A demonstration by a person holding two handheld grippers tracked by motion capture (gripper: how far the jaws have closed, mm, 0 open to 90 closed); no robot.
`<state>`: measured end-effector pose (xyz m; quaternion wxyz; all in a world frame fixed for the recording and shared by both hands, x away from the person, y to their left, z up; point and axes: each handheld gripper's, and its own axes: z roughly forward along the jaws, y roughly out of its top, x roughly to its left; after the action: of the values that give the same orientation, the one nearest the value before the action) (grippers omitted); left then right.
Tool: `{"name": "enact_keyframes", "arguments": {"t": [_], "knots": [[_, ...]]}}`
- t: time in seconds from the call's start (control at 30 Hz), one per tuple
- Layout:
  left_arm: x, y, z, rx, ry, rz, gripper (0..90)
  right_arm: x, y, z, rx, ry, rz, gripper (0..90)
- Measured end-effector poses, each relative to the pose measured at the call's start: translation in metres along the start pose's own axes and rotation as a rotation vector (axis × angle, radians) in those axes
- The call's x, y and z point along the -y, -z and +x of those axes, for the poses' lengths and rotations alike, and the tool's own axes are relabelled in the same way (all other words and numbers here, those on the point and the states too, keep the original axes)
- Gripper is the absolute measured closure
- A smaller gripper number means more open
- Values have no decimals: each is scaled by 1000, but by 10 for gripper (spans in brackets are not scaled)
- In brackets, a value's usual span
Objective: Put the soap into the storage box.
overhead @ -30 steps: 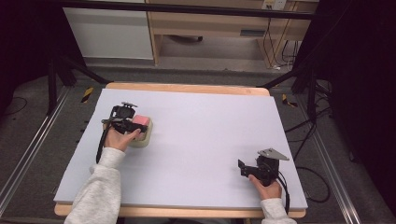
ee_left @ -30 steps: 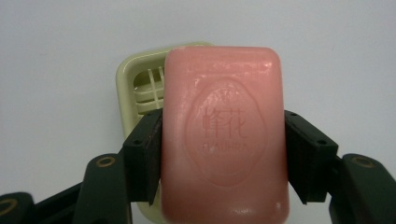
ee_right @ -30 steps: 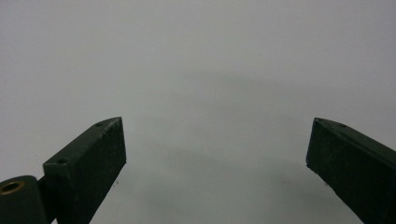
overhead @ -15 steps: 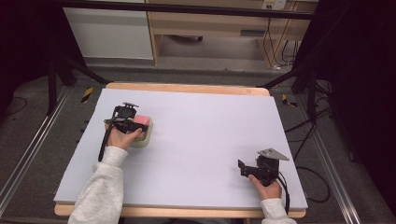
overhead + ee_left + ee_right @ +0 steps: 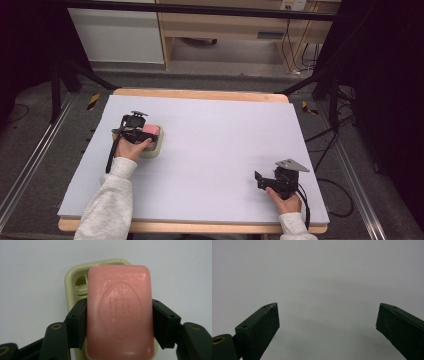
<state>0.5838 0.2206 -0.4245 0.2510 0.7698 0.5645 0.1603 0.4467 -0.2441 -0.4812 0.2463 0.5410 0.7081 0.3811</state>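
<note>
A pink soap bar [image 5: 120,290] with an embossed oval stamp sits between the two jaws of my left gripper [image 5: 119,315], which is shut on its long sides. Under it lies a pale green soap dish [image 5: 72,277], and the bar covers most of it. I cannot tell whether the bar touches the dish. From above, the soap bar [image 5: 151,130], the soap dish [image 5: 153,149] and my left gripper [image 5: 146,134] are at the table's left side. My right gripper [image 5: 259,179] is at the front right, open [image 5: 328,315] with nothing between its jaws.
A large pale grey board [image 5: 220,135] covers the wooden table. Beyond the table's far edge stand a white cabinet [image 5: 117,35] and a wooden desk frame [image 5: 235,25]. Cables [image 5: 325,150] trail on the floor at the right.
</note>
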Motion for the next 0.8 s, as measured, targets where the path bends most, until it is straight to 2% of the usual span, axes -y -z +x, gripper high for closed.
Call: {"name": "enact_keyframes", "arguments": {"t": [0.8], "knots": [[5, -12, 2, -7, 13, 9, 372, 0, 0, 0, -2, -2, 3, 52]]}}
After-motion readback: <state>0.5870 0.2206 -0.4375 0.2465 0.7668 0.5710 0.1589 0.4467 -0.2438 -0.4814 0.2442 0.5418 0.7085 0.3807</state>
